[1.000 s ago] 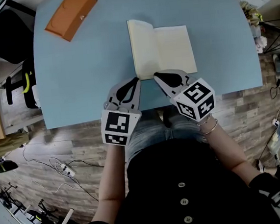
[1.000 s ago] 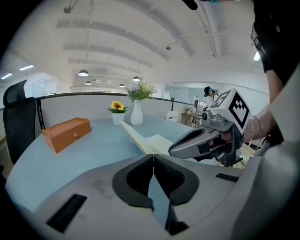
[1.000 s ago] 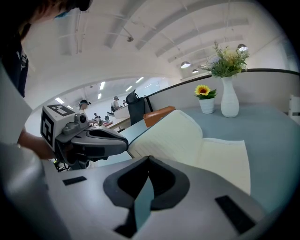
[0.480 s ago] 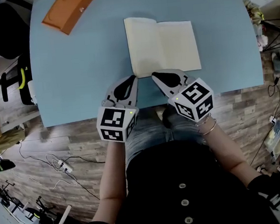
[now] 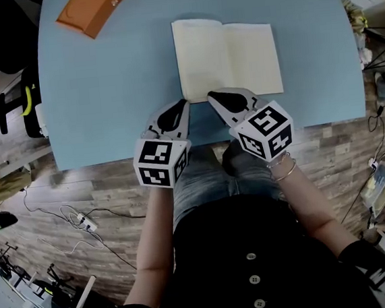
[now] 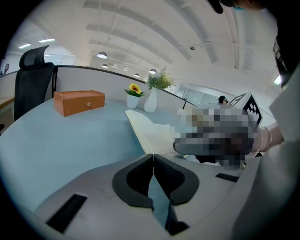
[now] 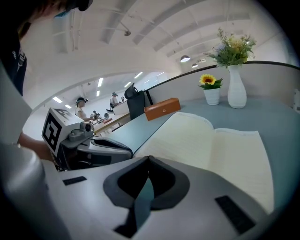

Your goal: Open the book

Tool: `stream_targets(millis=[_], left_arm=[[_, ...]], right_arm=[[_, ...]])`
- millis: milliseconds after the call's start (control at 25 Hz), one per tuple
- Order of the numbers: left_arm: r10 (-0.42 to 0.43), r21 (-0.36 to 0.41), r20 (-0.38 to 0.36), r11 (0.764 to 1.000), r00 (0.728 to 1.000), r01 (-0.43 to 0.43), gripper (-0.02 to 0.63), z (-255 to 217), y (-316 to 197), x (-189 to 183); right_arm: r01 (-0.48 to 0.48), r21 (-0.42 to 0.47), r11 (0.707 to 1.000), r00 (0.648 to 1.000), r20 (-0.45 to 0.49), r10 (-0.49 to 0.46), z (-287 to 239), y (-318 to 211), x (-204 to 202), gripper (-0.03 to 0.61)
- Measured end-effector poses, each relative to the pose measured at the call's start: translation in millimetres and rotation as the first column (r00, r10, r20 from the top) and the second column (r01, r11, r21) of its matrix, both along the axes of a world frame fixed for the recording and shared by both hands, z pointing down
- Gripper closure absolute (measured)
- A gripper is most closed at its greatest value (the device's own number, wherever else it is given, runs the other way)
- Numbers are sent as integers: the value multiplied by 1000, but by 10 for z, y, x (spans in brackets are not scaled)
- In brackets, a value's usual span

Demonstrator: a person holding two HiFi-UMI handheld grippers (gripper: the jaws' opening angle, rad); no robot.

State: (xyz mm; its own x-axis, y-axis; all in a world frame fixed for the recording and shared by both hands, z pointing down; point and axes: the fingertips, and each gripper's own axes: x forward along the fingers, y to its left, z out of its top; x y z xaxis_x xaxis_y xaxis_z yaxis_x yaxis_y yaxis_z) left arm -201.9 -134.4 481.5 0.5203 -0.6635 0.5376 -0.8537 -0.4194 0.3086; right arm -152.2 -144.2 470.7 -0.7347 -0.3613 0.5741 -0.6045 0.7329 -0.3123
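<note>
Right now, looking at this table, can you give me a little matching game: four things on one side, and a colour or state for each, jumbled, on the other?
Things:
1 book
2 box
3 vase
4 left gripper

Descriptions:
A shut, nothing held
B white, upright
C lying open
D orange

Pairs: 1-C, 2-D, 3-B, 4-A.

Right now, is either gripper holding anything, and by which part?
Nothing: left gripper and right gripper are shut and empty beside the open book.
</note>
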Motion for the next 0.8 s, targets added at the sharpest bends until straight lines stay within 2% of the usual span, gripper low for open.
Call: stream_targets(millis=[440,800], left_arm=[[-28,-101,21,994,999,30,600,266,5,-71],[-19,-158,44,987,999,25,600,380,11,-89]], right_arm=[[11,-22,1000,1000,-6,-11,74,-2,-64,575],[11,-27,1000,1000,-6,-12,83,-49,-59,575]])
